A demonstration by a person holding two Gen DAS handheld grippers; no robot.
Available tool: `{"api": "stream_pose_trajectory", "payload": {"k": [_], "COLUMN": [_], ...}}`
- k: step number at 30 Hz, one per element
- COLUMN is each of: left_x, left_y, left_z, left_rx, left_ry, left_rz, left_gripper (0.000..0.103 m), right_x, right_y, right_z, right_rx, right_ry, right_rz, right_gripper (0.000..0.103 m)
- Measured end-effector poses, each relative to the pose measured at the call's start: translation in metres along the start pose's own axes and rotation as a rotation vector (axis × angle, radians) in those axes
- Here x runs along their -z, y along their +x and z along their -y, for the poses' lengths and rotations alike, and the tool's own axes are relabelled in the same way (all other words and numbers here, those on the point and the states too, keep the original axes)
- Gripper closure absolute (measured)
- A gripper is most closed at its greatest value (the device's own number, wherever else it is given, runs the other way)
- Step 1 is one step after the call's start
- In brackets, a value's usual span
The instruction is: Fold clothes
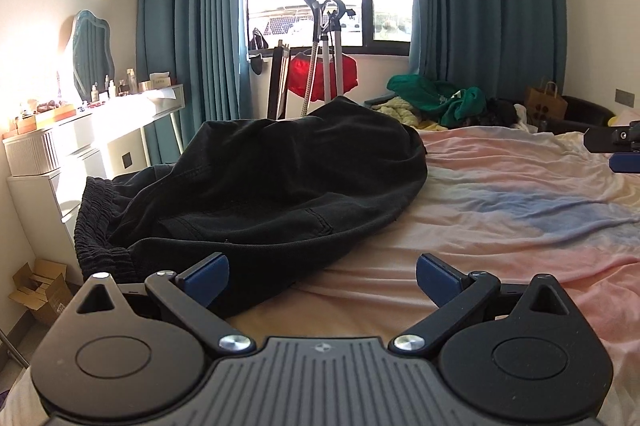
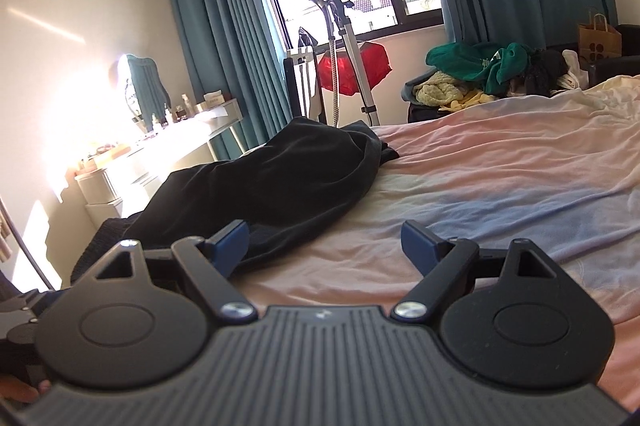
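A pair of black pants (image 1: 256,181) lies in a heap on the left side of the bed (image 1: 500,209). Its stretchy waist hangs near the bed's left edge. The left gripper (image 1: 322,276) has its jaws spread wide, with nothing in them. Its left finger is just beside the pants. The right gripper (image 2: 324,246) is spread wide too, over the pink sheet, holding nothing. A pile of green clothes (image 2: 480,63) sits far back.

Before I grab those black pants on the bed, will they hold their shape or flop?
The black pants will likely flop: they lie crumpled in soft folds on the bed sheet. The gathered waistband looks thicker, probably easier to pinch. They may drag rather than slide.
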State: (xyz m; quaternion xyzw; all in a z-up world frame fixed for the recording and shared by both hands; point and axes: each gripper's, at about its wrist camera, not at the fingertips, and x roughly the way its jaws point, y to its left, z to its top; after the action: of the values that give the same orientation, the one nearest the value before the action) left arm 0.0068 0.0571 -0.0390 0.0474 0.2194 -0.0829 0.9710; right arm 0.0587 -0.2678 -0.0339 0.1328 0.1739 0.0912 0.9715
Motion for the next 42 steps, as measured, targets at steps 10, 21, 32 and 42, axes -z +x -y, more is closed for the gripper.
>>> {"api": "stream_pose_trajectory", "payload": {"k": [10, 21, 32, 42], "left_x": [-0.009, -0.037, -0.092, -0.116], "left_y": [0.062, 0.173, 0.319, 0.448], "left_z": [0.045, 0.094, 0.147, 0.196], "left_rx": [0.005, -0.088, -0.014, -0.020], "left_ry": [0.142, 0.248, 0.351, 0.455], "left_rz": [-0.066, -0.044, -0.015, -0.101], "left_gripper": [0.004, 0.006, 0.016, 0.037], "right_x": [0.000, 0.007, 0.016, 0.039], "right_y": [-0.002, 0.012, 0.038, 0.077], "right_z": [0.008, 0.046, 0.076, 0.102], "right_rx": [0.004, 0.186, 0.208, 0.285], "right_ry": [0.027, 0.145, 0.263, 0.338], "right_rz": [-0.028, -0.081, -0.130, -0.186], "right_gripper": [0.018, 0.018, 0.018, 0.018]}}
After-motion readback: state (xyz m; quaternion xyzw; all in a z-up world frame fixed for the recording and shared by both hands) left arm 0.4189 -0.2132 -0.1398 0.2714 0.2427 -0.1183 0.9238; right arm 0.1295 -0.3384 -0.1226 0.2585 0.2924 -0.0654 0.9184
